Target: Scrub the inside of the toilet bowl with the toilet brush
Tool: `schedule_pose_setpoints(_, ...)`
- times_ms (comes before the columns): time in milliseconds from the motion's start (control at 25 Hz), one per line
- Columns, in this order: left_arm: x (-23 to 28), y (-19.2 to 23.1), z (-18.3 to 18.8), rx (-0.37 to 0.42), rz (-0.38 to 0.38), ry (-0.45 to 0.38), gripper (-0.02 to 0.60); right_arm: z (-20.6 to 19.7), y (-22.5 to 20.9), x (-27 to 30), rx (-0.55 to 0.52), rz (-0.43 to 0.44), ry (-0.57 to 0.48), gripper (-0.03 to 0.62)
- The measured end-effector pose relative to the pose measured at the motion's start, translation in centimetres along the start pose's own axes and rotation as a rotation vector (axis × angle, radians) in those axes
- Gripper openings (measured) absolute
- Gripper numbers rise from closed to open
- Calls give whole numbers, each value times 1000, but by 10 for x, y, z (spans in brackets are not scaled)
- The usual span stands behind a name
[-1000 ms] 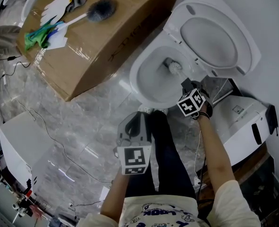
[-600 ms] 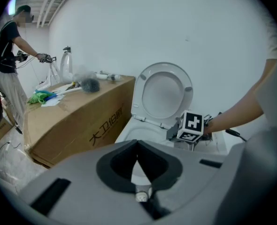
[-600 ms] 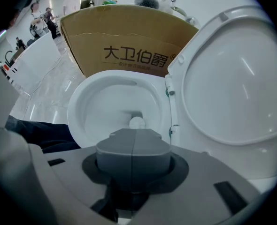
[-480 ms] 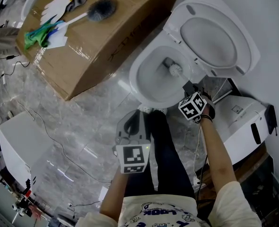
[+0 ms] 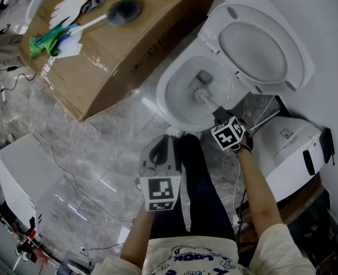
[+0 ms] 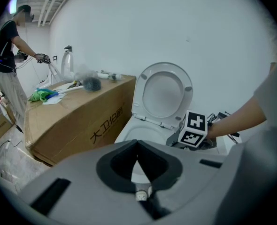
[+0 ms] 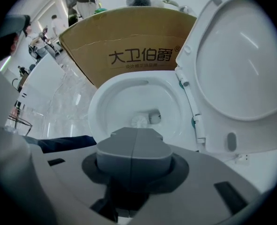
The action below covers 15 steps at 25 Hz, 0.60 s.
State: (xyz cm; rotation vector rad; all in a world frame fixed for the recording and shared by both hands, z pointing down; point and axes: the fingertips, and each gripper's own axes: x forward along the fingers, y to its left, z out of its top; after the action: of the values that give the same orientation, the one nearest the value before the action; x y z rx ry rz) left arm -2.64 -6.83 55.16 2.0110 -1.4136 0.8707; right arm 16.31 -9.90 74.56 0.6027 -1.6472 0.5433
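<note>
The big cardboard box stands off to the left of both grippers, with a spare brush and some cloths lying on top of it. Right ahead of the right gripper is the toilet, its lid tipped up against the wall, so the bowl lies open below the jaws.

The left gripper hangs back over the person's leg, well short of the toilet. Its jaws are pressed together at the tips with nothing between them. It looks idle.

The right gripper sits at the near rim, jaws closed tight, pinching the handle of the toilet brush. The handle slopes down and away from the jaws, and the white bristle head rests low in the bowl, just beside the drain hole.

My read is that the scrubbing is under way, down at the bottom of the bowl. The next move calls for a firm grip and a sweep of the head up round the bowl walls and under the rim, away from the drain.
</note>
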Motion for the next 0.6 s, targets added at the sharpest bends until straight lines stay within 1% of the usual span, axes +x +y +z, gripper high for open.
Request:
schedule_pose_setpoints(120,0,0,-1,-4,2,0,3,10,14,1,107,74,-26,166)
schedule_pose_setpoints(200,-1,0,-1,-7,3,-2,3,20,18,2,184,105,-56,166)
schedule_pose_setpoints(320,-1,2,-1,-10,7,-3,3,37,22,-1,262,144,-107,166)
schedule_pose_setpoints(440,-1,3,-1,-16,11,-3,3,54,20,-4,273,145,-148,164)
schedule_pose_setpoints(600,0,2,-1,-22,12,-5,3,73,9,-4,213,85,-208,164)
